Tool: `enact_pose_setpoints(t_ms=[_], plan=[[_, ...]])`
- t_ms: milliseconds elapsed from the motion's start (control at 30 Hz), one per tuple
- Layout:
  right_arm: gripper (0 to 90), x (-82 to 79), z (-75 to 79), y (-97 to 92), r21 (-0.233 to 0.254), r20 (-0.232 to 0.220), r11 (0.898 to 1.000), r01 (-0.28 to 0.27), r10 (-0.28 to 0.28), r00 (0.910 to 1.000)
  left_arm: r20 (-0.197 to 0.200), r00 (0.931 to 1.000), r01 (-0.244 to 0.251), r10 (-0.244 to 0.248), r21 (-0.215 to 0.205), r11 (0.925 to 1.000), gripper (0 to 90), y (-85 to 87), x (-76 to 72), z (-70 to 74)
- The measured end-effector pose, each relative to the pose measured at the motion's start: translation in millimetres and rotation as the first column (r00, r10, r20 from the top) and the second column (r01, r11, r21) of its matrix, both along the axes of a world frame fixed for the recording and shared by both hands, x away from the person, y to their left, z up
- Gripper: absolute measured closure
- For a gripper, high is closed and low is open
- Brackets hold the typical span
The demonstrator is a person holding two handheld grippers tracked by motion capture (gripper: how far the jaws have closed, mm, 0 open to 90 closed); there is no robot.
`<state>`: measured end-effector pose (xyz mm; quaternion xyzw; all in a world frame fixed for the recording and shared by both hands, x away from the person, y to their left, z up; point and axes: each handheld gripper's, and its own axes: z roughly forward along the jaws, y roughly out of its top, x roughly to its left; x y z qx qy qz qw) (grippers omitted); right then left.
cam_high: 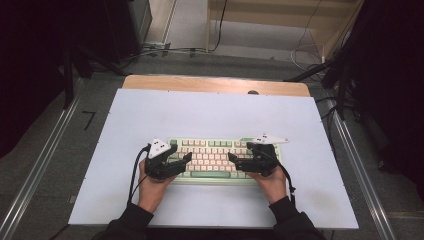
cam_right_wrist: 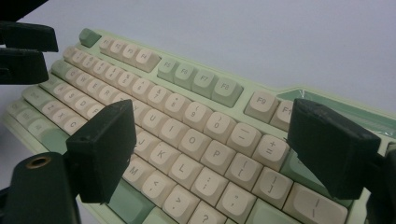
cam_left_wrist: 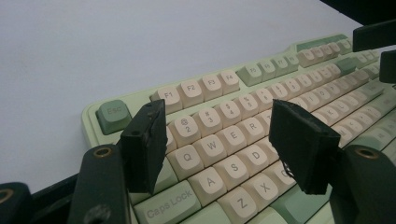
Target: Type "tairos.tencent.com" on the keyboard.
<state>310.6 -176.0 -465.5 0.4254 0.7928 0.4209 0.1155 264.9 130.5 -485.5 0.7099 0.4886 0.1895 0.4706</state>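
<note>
Lab or recording studio, not a home. Table (cam_high: 150,107) covered by a plain white sheet, wooden edge showing at the far side. Metal rails (cam_high: 40,160) run along the floor on both sides of it. Grey floor with loose cables (cam_high: 300,50) trailing across at the back. Dark stand legs (cam_high: 345,85) to the right, dark equipment (cam_high: 125,25) at the back left. Pale wooden furniture (cam_high: 280,15) behind. A keyboard (cam_high: 210,150) on the sheet, a hand-held gripper (cam_high: 186,159) with a cable over it, set up for capture.
</note>
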Motion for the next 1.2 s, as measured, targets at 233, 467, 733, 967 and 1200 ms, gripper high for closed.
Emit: enact_pose_setpoints(t_ms=[233,467,733,967,1200], plan=[[14.1,-0.1,-0.1,-0.4,0.002,-0.004,1.000,0.006,-0.006,1.0000,-0.001,1.0000,-0.002,0.002,-0.001,1.0000,37.8,0.3,0.6,0.3],[14.3,-0.2,-0.4,-0.6,0.000,-0.002,1.000,0.004,-0.004,1.0000,0.001,1.0000,-0.003,0.003,-0.003,1.0000,37.8,-0.1,1.0,0.4],[14.5,-0.3,-0.9,-0.7,0.001,-0.002,1.000,0.006,-0.006,1.0000,0.002,0.9965,0.083,-0.083,-0.071,0.9940,69.5,-2.1,4.6,2.2],[14.7,-0.2,-1.5,-0.5,0.000,-0.004,1.000,0.006,-0.006,1.0000,0.015,0.9912,0.132,-0.131,-0.054,0.9898,90.0,-13.9,13.9,7.0],[14.8,-0.2,-2.0,-0.8,-0.002,-0.009,1.000,0.007,-0.007,0.9999,0.020,0.9892,0.145,-0.145,-0.002,0.9894,90.0,-22.3,17.7,8.0]])
